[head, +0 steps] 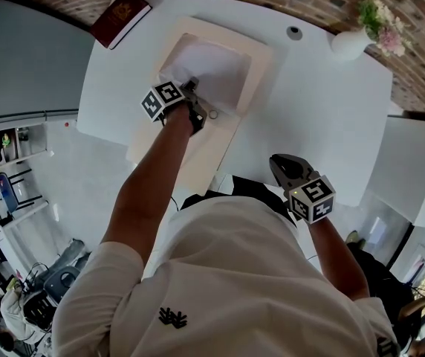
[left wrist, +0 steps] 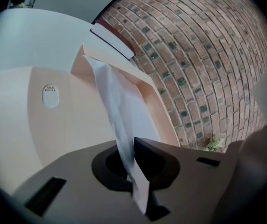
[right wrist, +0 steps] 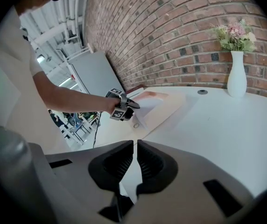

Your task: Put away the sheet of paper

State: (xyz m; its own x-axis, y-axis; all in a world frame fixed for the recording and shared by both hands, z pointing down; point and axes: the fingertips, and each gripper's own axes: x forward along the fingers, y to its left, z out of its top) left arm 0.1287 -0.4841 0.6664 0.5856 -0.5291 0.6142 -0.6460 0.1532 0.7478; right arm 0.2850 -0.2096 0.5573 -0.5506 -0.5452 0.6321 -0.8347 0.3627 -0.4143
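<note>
A white sheet of paper [head: 211, 69] lies in the open cream folder [head: 259, 59] on the white table. My left gripper [head: 195, 94] is at the sheet's near edge and shut on it. In the left gripper view the sheet [left wrist: 119, 106] stands edge-on and rises from between the jaws of the left gripper [left wrist: 133, 158] toward the folder's raised flap [left wrist: 145, 85]. My right gripper [head: 281, 166] hovers by the table's front edge, well right of the folder. In its own view the right gripper [right wrist: 135, 146] is shut with nothing in it, and the left gripper [right wrist: 124, 107] shows far off.
A dark red book [head: 119, 18] lies at the table's far left corner, just behind the folder. A white vase with flowers [head: 350, 43] stands far right, with a round cable port [head: 294, 32] near it. A brick wall [right wrist: 180, 27] runs behind the table.
</note>
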